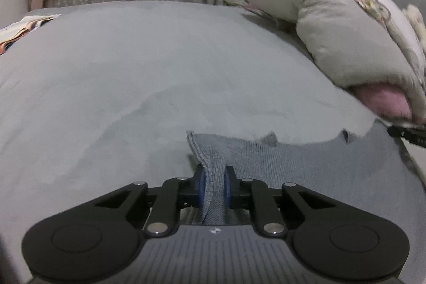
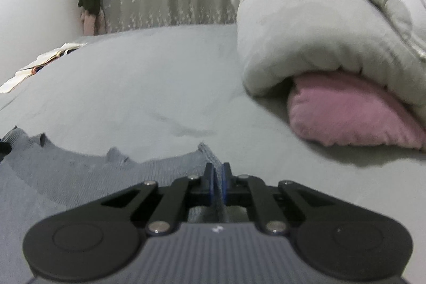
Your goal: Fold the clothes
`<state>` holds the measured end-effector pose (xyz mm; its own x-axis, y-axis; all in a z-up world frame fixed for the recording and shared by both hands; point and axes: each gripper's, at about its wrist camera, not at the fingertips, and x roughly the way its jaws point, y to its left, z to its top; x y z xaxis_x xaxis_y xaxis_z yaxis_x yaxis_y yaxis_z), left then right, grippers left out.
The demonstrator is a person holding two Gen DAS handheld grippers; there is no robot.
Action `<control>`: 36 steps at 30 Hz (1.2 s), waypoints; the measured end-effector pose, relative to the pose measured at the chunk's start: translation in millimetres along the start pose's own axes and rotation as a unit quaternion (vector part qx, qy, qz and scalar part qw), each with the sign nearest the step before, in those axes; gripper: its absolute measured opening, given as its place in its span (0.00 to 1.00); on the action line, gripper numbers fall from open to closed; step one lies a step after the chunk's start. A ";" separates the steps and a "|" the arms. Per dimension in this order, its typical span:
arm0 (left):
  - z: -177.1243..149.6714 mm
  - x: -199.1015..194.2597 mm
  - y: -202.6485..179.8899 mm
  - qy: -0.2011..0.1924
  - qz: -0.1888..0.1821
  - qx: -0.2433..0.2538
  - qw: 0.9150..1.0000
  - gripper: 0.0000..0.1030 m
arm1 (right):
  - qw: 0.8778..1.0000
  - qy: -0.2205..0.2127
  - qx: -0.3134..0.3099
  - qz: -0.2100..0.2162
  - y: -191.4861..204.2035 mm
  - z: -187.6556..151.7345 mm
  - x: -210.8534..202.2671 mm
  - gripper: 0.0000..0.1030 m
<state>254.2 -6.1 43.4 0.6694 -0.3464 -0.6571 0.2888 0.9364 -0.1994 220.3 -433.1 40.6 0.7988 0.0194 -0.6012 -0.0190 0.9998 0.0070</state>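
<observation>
In the left wrist view, the left gripper (image 1: 214,178) is clamped tight on a corner of the grey knit (image 1: 306,164), which spreads rightward over the bed (image 1: 133,65), with a rolled duvet (image 1: 332,25) further back at right. In the right wrist view, the right gripper (image 2: 218,177) pinches another edge of the knit (image 2: 66,177), the cloth lying to its left on the bed (image 2: 146,84), a pink pillow (image 2: 351,111) tucked under the duvet (image 2: 306,31) beyond.
</observation>
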 end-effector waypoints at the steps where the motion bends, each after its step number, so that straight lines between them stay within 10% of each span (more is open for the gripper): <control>1: 0.6 -2.4 1.8 -0.009 0.002 -0.007 1.000 0.07 | 1.000 -0.004 -0.004 -0.003 1.0 1.5 -1.2 0.04; 23: 13.8 39.1 18.2 0.010 0.079 -0.033 0.996 0.09 | 0.993 0.044 -0.022 -0.105 19.8 7.0 39.0 0.06; 26: 13.8 27.6 20.9 0.012 0.087 -0.047 0.995 0.14 | 0.993 0.037 -0.016 -0.111 20.6 3.2 35.2 0.28; 28: 12.6 11.2 17.6 0.005 0.097 -0.040 0.994 0.19 | 0.993 0.018 -0.002 -0.114 17.1 5.0 21.4 0.62; 36: -24.3 -75.5 6.3 -0.008 0.070 -0.105 0.992 0.51 | 0.990 -0.004 0.131 -0.059 -19.5 -26.0 -67.0 0.74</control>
<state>188.9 27.3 74.1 0.7044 -0.2114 -0.6776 0.0443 0.9658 -0.2553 151.6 -454.1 60.0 0.7911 -0.0982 -0.6037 0.2303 0.9622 0.1454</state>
